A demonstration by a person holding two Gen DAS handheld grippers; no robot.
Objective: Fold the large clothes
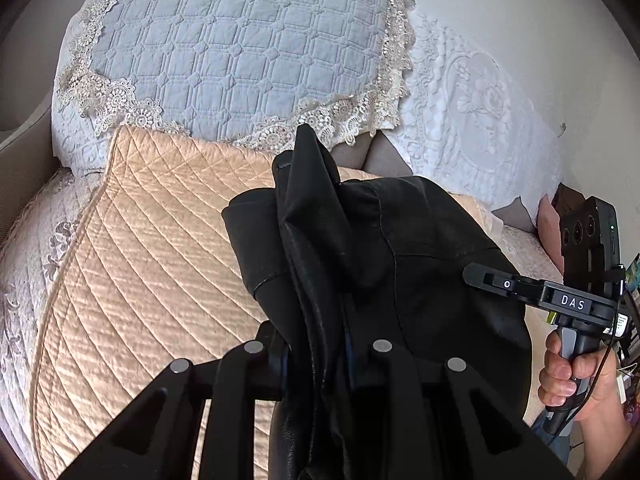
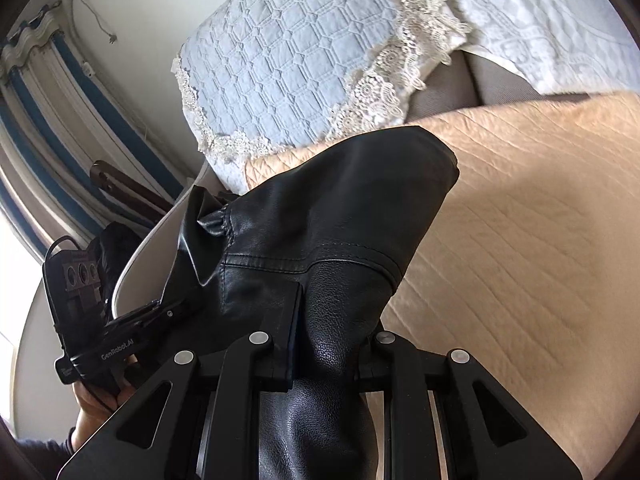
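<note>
With both grippers pinching it, the garment hangs off the sofa, mid-fold.

Left wrist view:
- garment: black leather-look jacket [image 1: 360, 248], bunched, hanging over the peach quilted sofa cover [image 1: 152, 248]
- left gripper [image 1: 316, 356]: nearly closed, pads clamped on a thick gathered fold of the jacket
- right gripper [image 1: 480, 276]: at the jacket's right edge, tips buried in the fabric; person's hand [image 1: 568, 376] on its handle
- backdrop: pale blue quilted cushion with lace trim [image 1: 240, 52] behind

Right wrist view:
- right gripper [image 2: 332, 344]: narrow gap, clamped on a rolled band of black leather
- jacket: a seamed panel, possibly a sleeve or hem end [image 2: 384, 184], juts up and away toward the cushion
- left gripper [image 2: 160, 312]: lower left, at the jacket's other edge

Judgement:
- step: lifting and carrying the jacket to lay or fold it over
- long axis: cannot tell for sure, too crumpled; held span seems to run gripper to gripper, across the sofa front
- next move needs: keep both pinches and even tension, spread the span, lower flat onto the peach cover before creasing
</note>
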